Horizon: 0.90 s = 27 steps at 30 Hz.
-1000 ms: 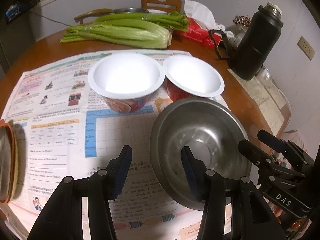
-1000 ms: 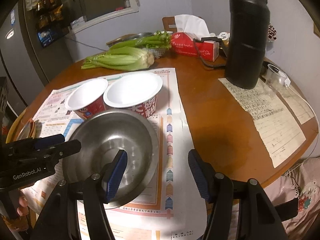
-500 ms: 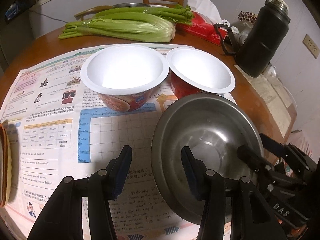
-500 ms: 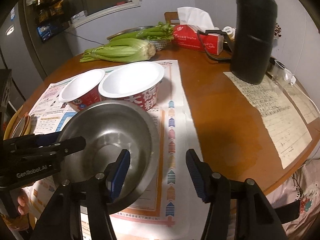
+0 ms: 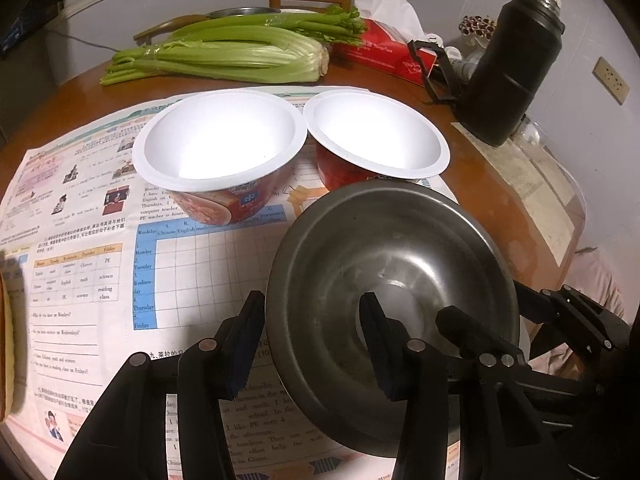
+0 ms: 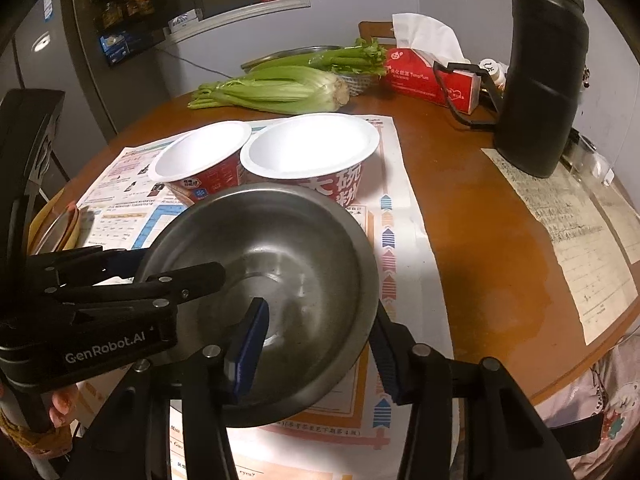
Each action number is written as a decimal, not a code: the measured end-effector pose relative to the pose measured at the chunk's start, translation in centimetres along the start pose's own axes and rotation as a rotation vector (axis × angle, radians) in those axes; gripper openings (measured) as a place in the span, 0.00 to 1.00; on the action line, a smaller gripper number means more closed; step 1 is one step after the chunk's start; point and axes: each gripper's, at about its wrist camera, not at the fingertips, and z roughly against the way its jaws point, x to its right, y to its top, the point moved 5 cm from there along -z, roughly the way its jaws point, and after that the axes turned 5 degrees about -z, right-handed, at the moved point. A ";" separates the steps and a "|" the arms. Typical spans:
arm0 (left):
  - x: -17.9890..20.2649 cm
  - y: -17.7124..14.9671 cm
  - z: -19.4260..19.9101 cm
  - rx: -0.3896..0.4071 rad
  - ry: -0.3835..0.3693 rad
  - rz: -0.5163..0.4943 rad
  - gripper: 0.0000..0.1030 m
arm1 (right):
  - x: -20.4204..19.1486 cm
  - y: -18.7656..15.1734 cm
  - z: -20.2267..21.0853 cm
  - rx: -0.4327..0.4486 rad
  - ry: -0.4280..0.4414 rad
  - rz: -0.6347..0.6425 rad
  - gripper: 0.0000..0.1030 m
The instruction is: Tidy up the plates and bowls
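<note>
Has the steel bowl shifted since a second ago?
Yes. The steel bowl now overlaps the near rim of the red paper bowl, which it was clear of before. Both grippers' jaws have been closing, one straddling each side of its rim.

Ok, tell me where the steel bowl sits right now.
In both wrist views the steel bowl is nearest, on the printed paper just before the two white-lined cups, with both grippers straddling its rim.
</note>
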 end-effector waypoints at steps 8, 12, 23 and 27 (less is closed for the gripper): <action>-0.1 -0.2 1.2 0.020 -0.009 -0.002 0.46 | -0.4 0.1 0.8 0.008 0.029 -0.006 0.48; -0.6 -0.4 1.2 0.012 -0.011 0.013 0.46 | -0.9 0.0 1.1 0.010 0.038 -0.001 0.48; -2.2 -1.2 4.0 0.057 0.029 0.024 0.46 | -3.2 -0.1 2.1 0.022 0.082 0.029 0.48; -3.1 -1.7 4.6 0.070 0.028 0.041 0.46 | -4.3 -0.1 2.3 0.027 0.095 0.047 0.48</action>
